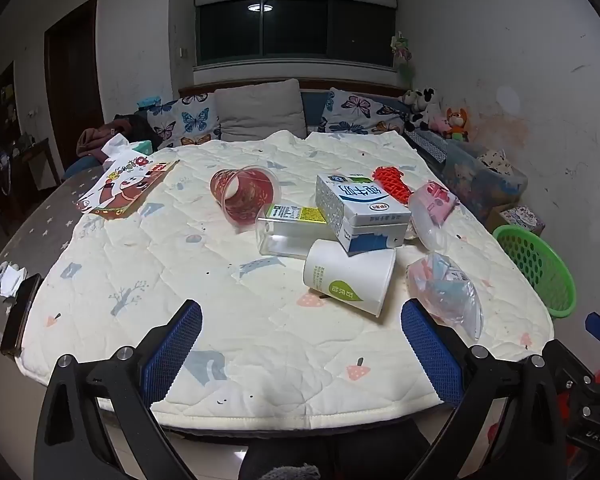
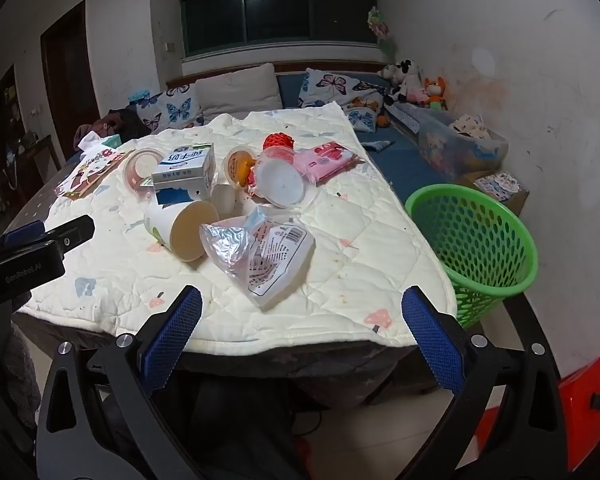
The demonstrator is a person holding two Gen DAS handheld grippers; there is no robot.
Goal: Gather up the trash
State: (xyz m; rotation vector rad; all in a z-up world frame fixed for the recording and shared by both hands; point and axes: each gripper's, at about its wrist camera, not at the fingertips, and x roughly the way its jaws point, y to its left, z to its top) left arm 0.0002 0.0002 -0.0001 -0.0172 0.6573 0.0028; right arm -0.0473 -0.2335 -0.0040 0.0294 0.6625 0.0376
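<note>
Trash lies on a quilted table cover: a white paper cup on its side, a blue-white milk carton, a red clear plastic cup, a clear box, a crumpled clear wrapper and a pink packet. The right wrist view shows the paper cup, wrapper, carton and a green mesh basket beside the table's right edge. My left gripper is open and empty above the near edge. My right gripper is open and empty, short of the wrapper.
A cartoon-printed paper bag lies at the table's left. A phone and tissue lie on the bare left edge. A sofa with butterfly pillows stands behind. Storage boxes and a red object are at the right.
</note>
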